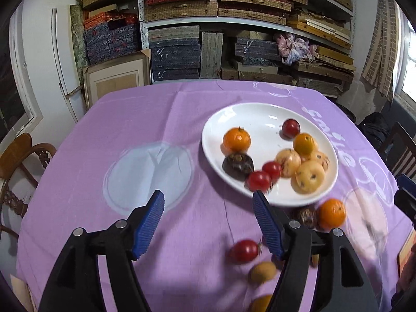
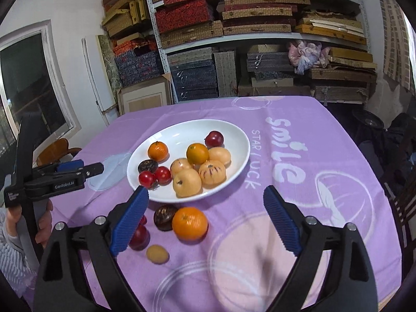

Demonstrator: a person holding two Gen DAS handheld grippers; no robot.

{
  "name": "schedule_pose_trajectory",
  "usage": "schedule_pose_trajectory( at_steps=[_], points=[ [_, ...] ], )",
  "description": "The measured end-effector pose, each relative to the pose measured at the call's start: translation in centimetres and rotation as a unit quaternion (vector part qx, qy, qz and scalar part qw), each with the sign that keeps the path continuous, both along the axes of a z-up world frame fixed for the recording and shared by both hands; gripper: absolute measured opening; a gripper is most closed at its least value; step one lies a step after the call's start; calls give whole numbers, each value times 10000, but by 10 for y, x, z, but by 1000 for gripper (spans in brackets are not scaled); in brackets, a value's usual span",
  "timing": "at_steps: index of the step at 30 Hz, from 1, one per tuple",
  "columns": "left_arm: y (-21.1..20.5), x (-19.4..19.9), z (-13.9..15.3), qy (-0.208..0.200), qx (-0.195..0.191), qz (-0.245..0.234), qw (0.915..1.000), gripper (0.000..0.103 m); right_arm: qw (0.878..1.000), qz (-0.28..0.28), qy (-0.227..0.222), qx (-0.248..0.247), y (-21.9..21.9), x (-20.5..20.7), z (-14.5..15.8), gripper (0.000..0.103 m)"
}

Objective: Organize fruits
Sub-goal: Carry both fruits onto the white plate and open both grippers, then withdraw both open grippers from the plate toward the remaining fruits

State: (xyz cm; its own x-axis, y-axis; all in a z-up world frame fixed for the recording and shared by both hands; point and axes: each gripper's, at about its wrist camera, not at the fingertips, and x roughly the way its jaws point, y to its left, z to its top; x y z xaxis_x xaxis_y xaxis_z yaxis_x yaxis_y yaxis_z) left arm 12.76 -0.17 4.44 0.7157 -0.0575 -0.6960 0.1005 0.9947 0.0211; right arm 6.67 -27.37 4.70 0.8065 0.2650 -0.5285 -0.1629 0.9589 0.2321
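Note:
A white plate (image 1: 215, 119) (image 2: 234, 130) on the purple cloth holds oranges, red fruits, a dark fruit and pale yellow speckled ones. Loose on the cloth in front of it lie an orange (image 2: 189, 223) (image 1: 331, 213), a dark brown fruit (image 2: 165, 217) (image 1: 306, 217), a red fruit (image 2: 140, 238) (image 1: 244, 251) and a small tan fruit (image 2: 157, 253) (image 1: 262, 271). My right gripper (image 2: 205, 192) stands open above the loose orange, nothing between its pads. My left gripper (image 1: 208, 195) is open too and empty, its right finger over the plate's near rim.
The table (image 1: 78, 156) is covered by a purple cloth with white print. A wooden chair (image 1: 23, 153) stands at its left side. Shelves (image 2: 260, 36) stacked with boxes fill the wall behind. A hand (image 2: 43, 223) holds the left gripper at the left edge of the right wrist view.

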Motion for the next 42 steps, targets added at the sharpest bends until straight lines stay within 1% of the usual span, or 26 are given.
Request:
schedule_pose_trajectory(
  at_steps=[3,5,8,11,15,19,25,30,34,37,39,42],
  points=[
    [-1,-35,-13,10,-17,-50,10000,72,9996,-126,59,255,-10,-19,-18,92],
    [-3,-55,-21,42,-85,-83,9999,73,9992,-202,131,335,-17,-24,-27,92],
    [-10,-72,-34,156,-72,-215,9996,73,9982,-232,216,511,-24,-22,-33,92],
    [-18,-81,-44,138,-3,-303,9994,73,9972,-297,245,637,-32,-22,-36,92],
    [-22,-86,-50,18,-111,-427,9990,74,9971,-307,259,639,-33,-18,-35,93],
    [-25,-86,-53,6,-172,-536,9984,74,9976,-267,310,566,-29,-16,-37,93],
    [-34,-85,-60,86,-306,-705,9970,75,9976,-277,343,542,-28,-15,-38,93],
    [-38,-84,-67,283,-418,-824,9953,75,9976,-265,356,534,-27,-15,-38,93],
    [-42,-86,-70,289,-354,-885,9950,75,9976,-261,368,532,-27,-14,-38,93],
    [-44,-86,-73,368,-366,-947,9942,75,9975,-259,389,533,-24,-13,-39,94],
    [-43,-86,-73,386,-375,-926,9942,75,9975,-255,389,526,-24,-13,-39,94],
    [-36,-84,-72,312,-346,-730,9962,75,9976,-252,389,521,-24,-13,-39,94]
  ],
)
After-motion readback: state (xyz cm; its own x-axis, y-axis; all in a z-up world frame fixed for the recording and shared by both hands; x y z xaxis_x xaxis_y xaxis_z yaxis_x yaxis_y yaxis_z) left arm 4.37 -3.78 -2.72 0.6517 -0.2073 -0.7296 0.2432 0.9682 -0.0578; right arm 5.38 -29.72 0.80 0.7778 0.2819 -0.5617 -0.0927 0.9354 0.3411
